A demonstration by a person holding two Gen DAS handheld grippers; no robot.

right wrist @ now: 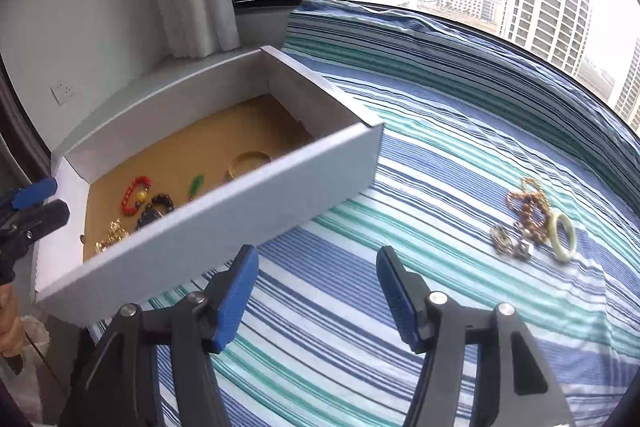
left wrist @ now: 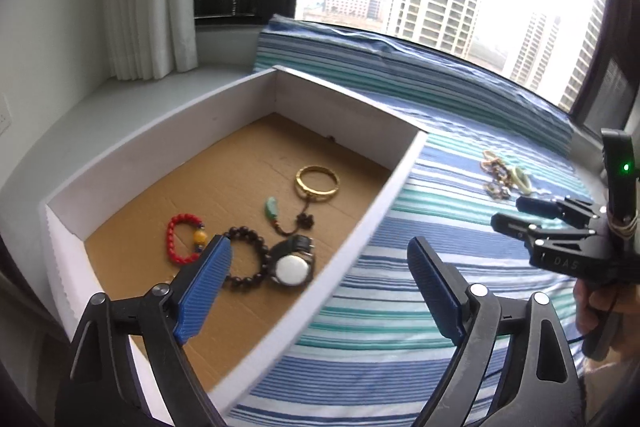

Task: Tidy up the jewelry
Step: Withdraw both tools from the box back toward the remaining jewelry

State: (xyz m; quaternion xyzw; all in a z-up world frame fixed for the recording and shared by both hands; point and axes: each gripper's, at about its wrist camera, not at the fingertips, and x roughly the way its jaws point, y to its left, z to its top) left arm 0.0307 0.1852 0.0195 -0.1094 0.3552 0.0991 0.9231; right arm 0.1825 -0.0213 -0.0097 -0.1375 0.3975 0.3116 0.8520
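Both tongs stand spread with nothing between them: the left gripper (left wrist: 320, 291) hangs over the near wall of the white box (left wrist: 160, 143), the right gripper (right wrist: 318, 297) over the striped bedcover (right wrist: 440, 147). Looking from the left, the box holds a gold bangle (left wrist: 317, 183), red bracelet (left wrist: 180, 239), dark bead bracelet (left wrist: 248, 259) and watch (left wrist: 292, 267). Only the right view shows a gold trinket (right wrist: 112, 237) in the box's near corner, and, more sharply, the loose heap (right wrist: 524, 223) with a pale green bangle (right wrist: 562, 237) lying out on the cover.
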